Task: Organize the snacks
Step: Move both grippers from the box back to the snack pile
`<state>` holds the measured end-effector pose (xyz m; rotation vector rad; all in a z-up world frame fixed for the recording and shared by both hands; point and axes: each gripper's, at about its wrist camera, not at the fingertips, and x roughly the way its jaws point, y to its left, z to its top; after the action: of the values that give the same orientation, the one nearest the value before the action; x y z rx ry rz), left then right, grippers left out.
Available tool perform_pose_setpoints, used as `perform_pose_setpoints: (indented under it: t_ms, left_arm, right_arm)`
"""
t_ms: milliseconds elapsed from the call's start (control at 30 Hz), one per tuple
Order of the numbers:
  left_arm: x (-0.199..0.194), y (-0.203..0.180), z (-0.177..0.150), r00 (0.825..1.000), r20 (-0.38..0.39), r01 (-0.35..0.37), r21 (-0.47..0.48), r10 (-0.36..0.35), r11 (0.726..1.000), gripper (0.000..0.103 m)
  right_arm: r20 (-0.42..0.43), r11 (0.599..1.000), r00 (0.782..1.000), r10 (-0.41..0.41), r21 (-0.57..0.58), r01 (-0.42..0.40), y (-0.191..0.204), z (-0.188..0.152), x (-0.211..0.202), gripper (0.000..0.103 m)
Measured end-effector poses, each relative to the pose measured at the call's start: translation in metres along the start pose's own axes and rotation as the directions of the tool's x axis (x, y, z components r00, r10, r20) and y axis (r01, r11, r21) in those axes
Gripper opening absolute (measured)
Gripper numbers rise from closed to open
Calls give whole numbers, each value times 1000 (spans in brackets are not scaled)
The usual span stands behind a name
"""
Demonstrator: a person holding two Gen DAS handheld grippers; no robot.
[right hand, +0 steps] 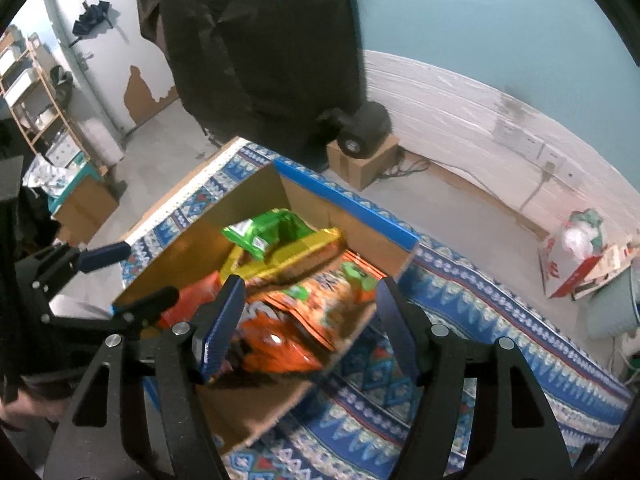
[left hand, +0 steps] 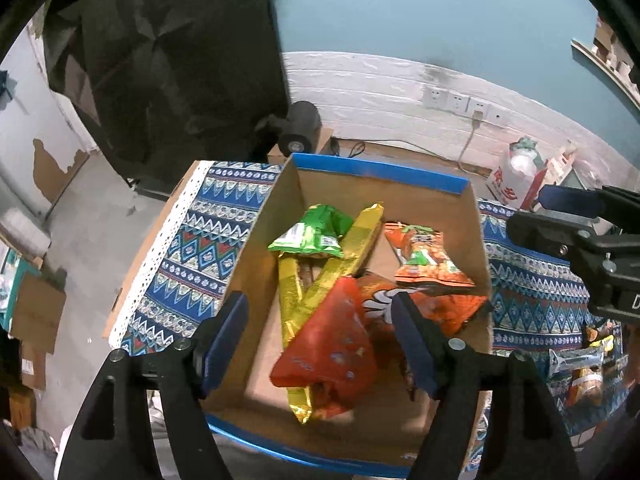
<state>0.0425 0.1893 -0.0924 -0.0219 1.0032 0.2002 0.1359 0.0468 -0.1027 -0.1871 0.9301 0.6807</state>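
An open blue-rimmed cardboard box (left hand: 372, 168) sits on a blue patterned tablecloth (left hand: 188, 248) – inside, a green foil snack packet (left hand: 310, 232) lies on two crossed gold foil wrappers (left hand: 352, 240), an orange snack bag (left hand: 428, 260) to their right and a red plastic packet (left hand: 328, 344) nearest the camera. More small snack packets (left hand: 580, 368) lie on the cloth right of the box.

Open brown corrugated-cardboard box (left hand: 256, 240), matt, blue-edged rim; glossy crinkled foil snack packets: green (left hand: 310, 234), gold (left hand: 348, 248), orange (left hand: 430, 264); woven blue patterned cloth (left hand: 200, 248), centre left; black matt plastic gripper fingers (left hand: 412, 336)

Table under a blue patterned cloth (left hand: 208, 240), open cardboard box (left hand: 478, 240) resting on the cloth, a few loose snack packets (left hand: 580, 364) on it beside the box
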Motion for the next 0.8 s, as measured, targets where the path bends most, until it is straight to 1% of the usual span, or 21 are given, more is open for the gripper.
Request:
perform_pose_setpoints:
  t_ms: [100, 267, 433, 567, 800]
  left_arm:
    - [-2, -12, 0, 1000, 0, 16, 24, -16, 1000, 76]
    - [-5, -36, -3, 999, -8, 47, 74, -46, 996, 76]
    - [-6, -66, -7, 995, -30, 96, 130, -93, 987, 77]
    - [-6, -93, -12, 993, -43, 114, 187, -108, 976, 77]
    - [-11, -140, -20, 987, -54, 162, 291, -153, 943, 77]
  right_arm:
    - [-6, 1000, 1000, -25, 3, 25, -8, -9, -9, 72]
    - [-14, 998, 998, -60, 16, 60, -27, -24, -25, 73]
    - [-21, 994, 995, -96, 40, 97, -49, -42, -41, 75]
    - [-39, 990, 992, -124, 63, 126, -68, -58, -51, 76]
    - [-65, 979, 984, -166, 112, 173, -103, -89, -71, 76]
